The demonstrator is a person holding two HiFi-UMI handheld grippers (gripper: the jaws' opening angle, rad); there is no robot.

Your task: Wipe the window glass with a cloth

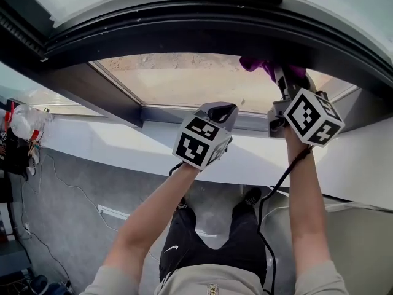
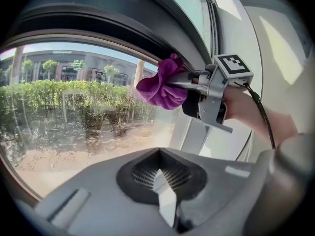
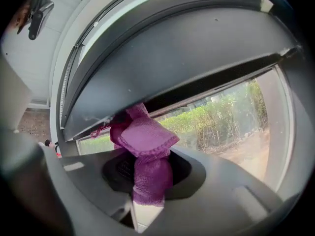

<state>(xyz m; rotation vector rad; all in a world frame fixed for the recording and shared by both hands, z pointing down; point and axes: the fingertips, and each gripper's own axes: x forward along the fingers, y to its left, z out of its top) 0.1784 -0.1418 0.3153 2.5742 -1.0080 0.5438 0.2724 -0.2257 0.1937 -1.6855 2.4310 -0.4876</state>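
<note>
A person stands close to the window in black trousers (image 1: 202, 244), with both bare arms (image 1: 153, 220) reaching up. The left arm holds up the grey left gripper (image 1: 222, 112), which has a cube with black-and-white squares on it. Its fingers (image 2: 166, 200) are closed tight together and there is nothing between them. It hangs in the air in front of the low part of the window, near the white ledge (image 1: 110, 143), and it does not touch the cloth. A thin black cable (image 1: 276, 186) runs down from the right gripper (image 1: 284, 82), which is held higher and to the right of the left one. The fingers (image 3: 140, 215) of the right gripper are closed on a soft purple cloth (image 3: 146, 146). The cloth is bunched up and sticks out past the tips. It is up at the top edge of the big clear window glass (image 2: 74, 117), on the right side, right under the thick dark curved window frame (image 1: 184, 26). It looks like it touches the glass there. Past the glass is sandy ground (image 2: 59, 166), then a row of green bushes (image 2: 59, 95). Far behind them is a long low building (image 2: 83, 65) with trees in front of it
</note>
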